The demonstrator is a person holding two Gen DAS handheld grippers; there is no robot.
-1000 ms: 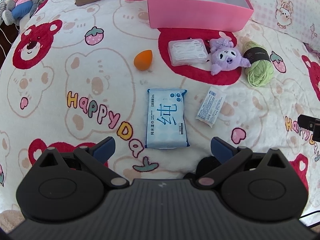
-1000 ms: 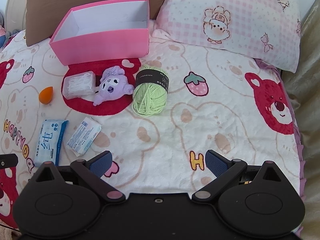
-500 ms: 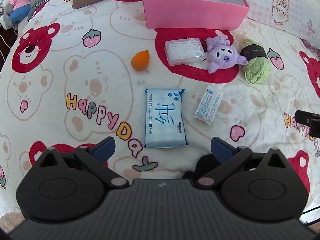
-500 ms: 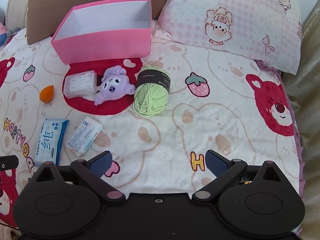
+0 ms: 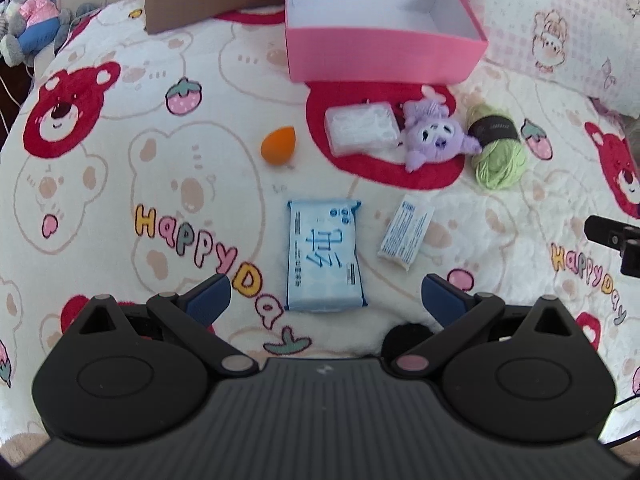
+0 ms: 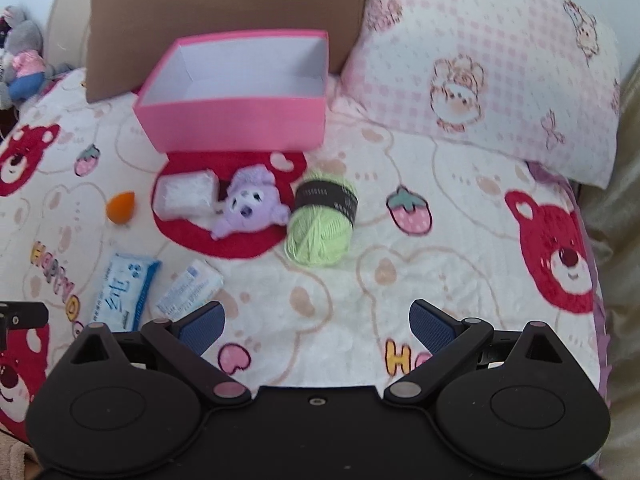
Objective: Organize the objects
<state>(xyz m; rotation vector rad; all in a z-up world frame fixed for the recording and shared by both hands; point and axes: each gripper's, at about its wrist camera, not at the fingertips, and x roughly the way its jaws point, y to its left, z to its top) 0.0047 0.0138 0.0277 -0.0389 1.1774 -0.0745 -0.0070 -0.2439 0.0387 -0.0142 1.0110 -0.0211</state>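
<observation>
Both empty: left hand-held gripper (image 5: 326, 290) and right hand-held gripper (image 6: 316, 318) spread wide above the bed (image 5: 100, 208). Wipes pack (image 5: 323, 254), sachet (image 5: 406, 233), sponge (image 5: 278, 146), clear case (image 5: 360, 128), plush (image 5: 434, 136) and yarn (image 6: 322, 222) lie in front of the empty pink box (image 5: 380, 54). Risks: soft bedding gives, so fingers skid over the flat pack; yarn rolls; plush touches case, likely drags it.

The grey plush toy (image 5: 28, 20) is cut by the frame edge; print on the wipes pack (image 6: 122, 292) is unreadable.
</observation>
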